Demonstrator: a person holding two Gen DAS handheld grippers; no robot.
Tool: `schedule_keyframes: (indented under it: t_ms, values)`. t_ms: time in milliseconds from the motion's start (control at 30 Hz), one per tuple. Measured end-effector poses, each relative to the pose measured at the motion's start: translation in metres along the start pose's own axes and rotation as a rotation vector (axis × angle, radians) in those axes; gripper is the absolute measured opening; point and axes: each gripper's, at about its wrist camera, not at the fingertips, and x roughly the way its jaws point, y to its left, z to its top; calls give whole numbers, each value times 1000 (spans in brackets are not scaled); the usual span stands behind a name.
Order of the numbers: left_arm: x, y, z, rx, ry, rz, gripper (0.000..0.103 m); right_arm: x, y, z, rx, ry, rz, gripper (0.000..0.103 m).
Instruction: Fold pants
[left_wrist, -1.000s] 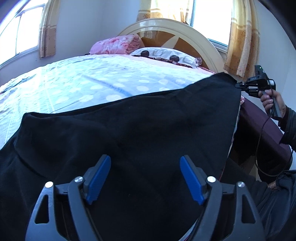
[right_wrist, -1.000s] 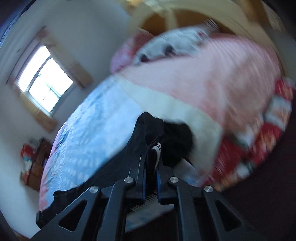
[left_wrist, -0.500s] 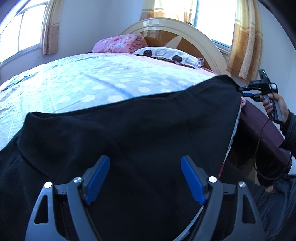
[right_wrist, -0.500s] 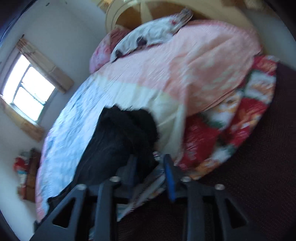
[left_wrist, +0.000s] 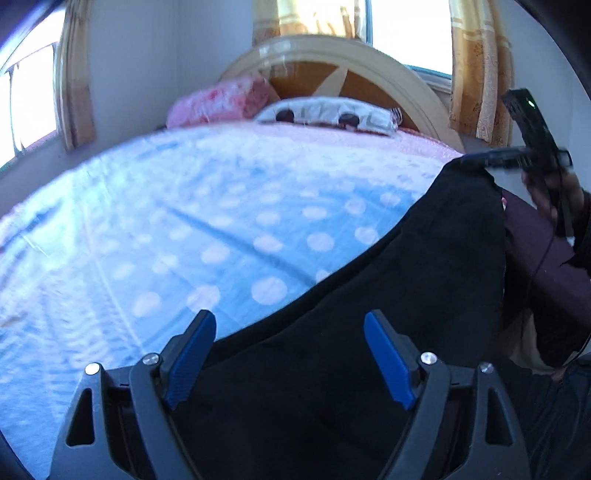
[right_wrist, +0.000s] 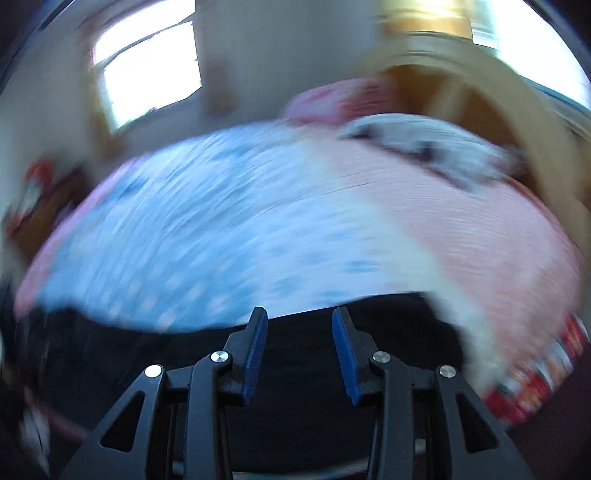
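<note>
The black pants (left_wrist: 406, 295) lie on the near edge of the bed, spread from below my left gripper to the far right corner. My left gripper (left_wrist: 290, 354) is open and empty just above the pants. My right gripper (right_wrist: 299, 347) is open and empty above the pants (right_wrist: 314, 398), which fill the lower part of its blurred view. In the left wrist view the right gripper (left_wrist: 491, 158) sits at the pants' far right corner, held by a hand.
The bed has a blue dotted sheet (left_wrist: 184, 229) and a pink section near the head (right_wrist: 461, 221). A white pillow (left_wrist: 328, 114) and a pink folded blanket (left_wrist: 221, 99) lie against the curved wooden headboard (left_wrist: 369, 70). A dark maroon bed side (left_wrist: 535, 251) is at right.
My right gripper has opened and let go of the pants' corner, then swung to face across the bed. My left gripper view has shifted left, showing more sheet.
</note>
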Motion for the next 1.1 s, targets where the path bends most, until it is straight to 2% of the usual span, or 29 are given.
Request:
schedule_keyframes:
  t_ms: [67,200,267,467,567,600,633,700,800,900,967,1100]
  values:
    - [11,2,-4,-10,30,-18,78,28,42,-2,-151,62,54,39]
    - [17,-1,-15,-4,55,-21,66,64,93,-10,-305,145,153,39]
    - [18,-1,-16,-5,61,-30,62,73,109,-11,-358,153,163,39]
    - [21,8,-19,-45,43,-24,62,106,131,-11,-426,241,246,39]
    - [22,12,-16,-61,37,-12,64,114,139,-15,-478,269,240,38]
    - [23,14,-15,-71,35,-10,64,116,142,-15,-491,269,233,31]
    - [22,17,-14,-82,33,-10,64,116,145,-15,-502,271,223,19]
    - [20,20,-12,-92,20,-9,64,114,147,-10,-488,263,233,2]
    - [14,22,-9,-94,-7,10,65,105,150,-7,-500,230,205,1]
    - [10,25,-8,-95,-18,23,67,101,144,-3,-460,202,183,1]
    - [8,26,-9,-89,-19,42,71,101,139,-1,-428,202,183,1]
    - [7,32,-13,-86,-13,75,72,108,138,-1,-409,204,140,1]
